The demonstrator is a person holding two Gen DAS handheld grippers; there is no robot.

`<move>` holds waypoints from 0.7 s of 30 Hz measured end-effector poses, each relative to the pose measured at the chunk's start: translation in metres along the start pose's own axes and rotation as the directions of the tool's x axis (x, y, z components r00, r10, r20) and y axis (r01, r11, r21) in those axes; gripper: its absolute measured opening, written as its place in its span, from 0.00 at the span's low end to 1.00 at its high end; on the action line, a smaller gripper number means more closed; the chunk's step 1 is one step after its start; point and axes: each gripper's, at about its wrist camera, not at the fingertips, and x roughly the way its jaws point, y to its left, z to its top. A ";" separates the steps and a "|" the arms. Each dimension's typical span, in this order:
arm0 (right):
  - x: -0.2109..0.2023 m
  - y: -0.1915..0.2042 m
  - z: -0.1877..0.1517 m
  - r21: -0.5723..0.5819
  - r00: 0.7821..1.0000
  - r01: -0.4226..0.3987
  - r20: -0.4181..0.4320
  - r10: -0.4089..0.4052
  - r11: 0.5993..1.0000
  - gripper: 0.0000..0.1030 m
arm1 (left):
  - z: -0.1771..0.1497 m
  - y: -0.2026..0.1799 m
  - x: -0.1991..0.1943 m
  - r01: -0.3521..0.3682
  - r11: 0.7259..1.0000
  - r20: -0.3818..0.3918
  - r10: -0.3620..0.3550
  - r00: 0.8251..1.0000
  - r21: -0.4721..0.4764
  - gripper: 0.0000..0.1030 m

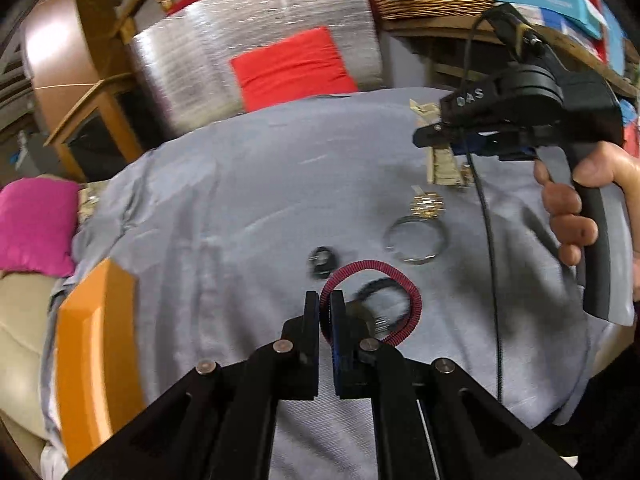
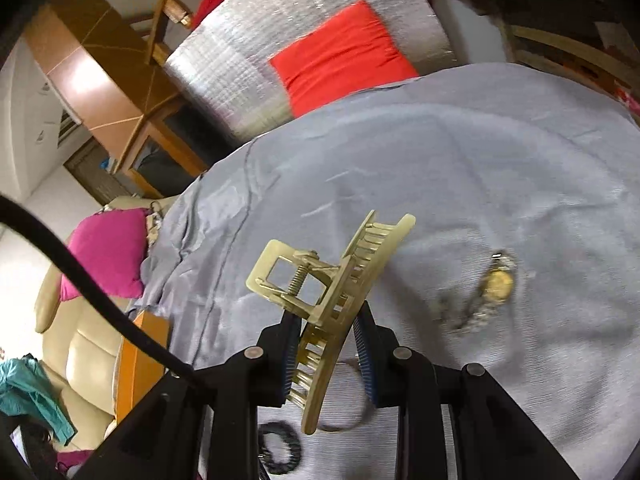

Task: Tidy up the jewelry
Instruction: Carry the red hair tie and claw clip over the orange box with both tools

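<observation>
Two grippers work above a grey cloth (image 1: 248,184). Right gripper (image 2: 326,344) pinches a translucent yellowish claw clip (image 2: 340,300), lifted, its long axis tilting up-right, toothed. Left gripper (image 1: 325,332) pinches the rim of a red-black corded ring (image 1: 408,292). Nearby lie a metal bangle (image 1: 416,240) and gold watch (image 2: 496,284).

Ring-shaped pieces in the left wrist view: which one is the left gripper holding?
The red braided bangle: the left gripper is closed on its near-left rim. The silver bangle and the small dark ring lie apart on the grey cloth, untouched.
</observation>
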 end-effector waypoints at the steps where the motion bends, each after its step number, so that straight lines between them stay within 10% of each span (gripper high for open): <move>1: 0.002 0.005 -0.001 -0.005 1.000 -0.006 -0.003 0.006 1.000 0.28 | -0.001 0.006 -0.002 -0.010 1.000 0.000 0.010 1.000 -0.009 0.05; 21: 0.044 0.097 -0.035 -0.116 0.994 -0.083 -0.076 0.075 0.990 0.28 | -0.026 0.117 -0.056 -0.252 0.952 0.017 0.259 0.966 -0.175 0.05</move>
